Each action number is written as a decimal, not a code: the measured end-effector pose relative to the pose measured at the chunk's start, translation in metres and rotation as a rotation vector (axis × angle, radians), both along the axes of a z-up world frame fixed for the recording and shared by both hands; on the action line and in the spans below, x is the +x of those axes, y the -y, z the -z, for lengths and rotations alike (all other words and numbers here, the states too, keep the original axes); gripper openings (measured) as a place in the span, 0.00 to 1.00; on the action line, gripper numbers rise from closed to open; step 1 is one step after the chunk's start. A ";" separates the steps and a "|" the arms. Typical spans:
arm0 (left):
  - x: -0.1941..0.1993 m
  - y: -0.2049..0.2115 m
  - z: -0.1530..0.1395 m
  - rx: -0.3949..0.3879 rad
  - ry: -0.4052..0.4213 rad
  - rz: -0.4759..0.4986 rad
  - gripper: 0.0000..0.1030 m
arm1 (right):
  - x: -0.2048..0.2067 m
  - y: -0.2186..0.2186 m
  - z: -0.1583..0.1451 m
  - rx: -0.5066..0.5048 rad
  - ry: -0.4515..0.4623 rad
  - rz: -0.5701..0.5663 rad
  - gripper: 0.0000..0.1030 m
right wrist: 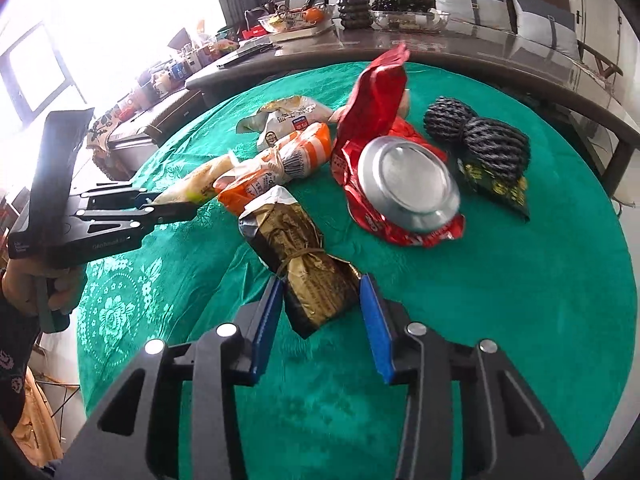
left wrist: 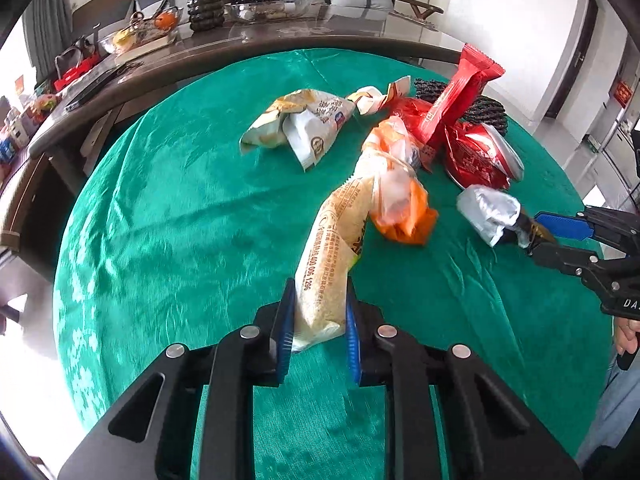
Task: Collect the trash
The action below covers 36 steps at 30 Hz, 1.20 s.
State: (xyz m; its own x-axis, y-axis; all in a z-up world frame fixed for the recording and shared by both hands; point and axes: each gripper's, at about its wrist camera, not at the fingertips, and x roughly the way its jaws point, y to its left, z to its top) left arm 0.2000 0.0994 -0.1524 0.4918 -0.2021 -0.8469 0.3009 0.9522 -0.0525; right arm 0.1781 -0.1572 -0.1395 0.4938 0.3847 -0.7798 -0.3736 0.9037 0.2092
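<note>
Trash lies on a round table under a green cloth (left wrist: 180, 200). My left gripper (left wrist: 319, 296) is shut on the near end of a long beige wrapper (left wrist: 332, 248), which stretches away toward the pile. From the right wrist view the left gripper (right wrist: 180, 204) reaches in from the left, holding that beige wrapper (right wrist: 196, 184). My right gripper (right wrist: 322, 282) is shut on a crumpled gold and black wrapper (right wrist: 296, 248) with a silver lining. In the left wrist view the right gripper (left wrist: 534, 236) comes in from the right with the gold and black wrapper (left wrist: 488, 212).
An orange bag (left wrist: 404, 216), a white and yellow bag (left wrist: 304, 124), red wrappers (left wrist: 468, 92), a silver can end (right wrist: 408, 184) and black foam nets (right wrist: 492, 140) crowd the far middle. A dark sideboard (left wrist: 280, 40) with bowls stands behind. A person's hand (right wrist: 36, 280) grips the left handle.
</note>
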 end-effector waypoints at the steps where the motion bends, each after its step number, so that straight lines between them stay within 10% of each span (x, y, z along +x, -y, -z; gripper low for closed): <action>1: -0.010 0.000 -0.001 -0.007 -0.004 -0.022 0.21 | -0.007 0.008 -0.002 -0.020 0.005 0.031 0.39; 7: -0.061 0.023 0.001 -0.007 0.025 -0.061 0.26 | -0.038 0.023 0.011 -0.248 0.025 0.124 0.42; 10: -0.073 0.038 0.003 0.014 0.056 -0.029 0.60 | -0.047 0.020 0.016 -0.213 0.019 0.078 0.49; 13: -0.075 0.044 0.006 0.042 0.092 -0.009 0.82 | -0.060 0.019 0.011 -0.118 0.039 0.030 0.78; 36: -0.051 0.043 0.021 0.037 0.053 -0.022 0.95 | -0.019 0.009 0.034 -0.147 0.037 -0.078 0.94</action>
State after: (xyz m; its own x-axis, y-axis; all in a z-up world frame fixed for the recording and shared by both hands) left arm 0.1491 0.0559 -0.1729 0.5406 -0.1599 -0.8260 0.2811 0.9597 -0.0018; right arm 0.1586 -0.1666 -0.1735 0.4963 0.3062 -0.8123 -0.4490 0.8914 0.0617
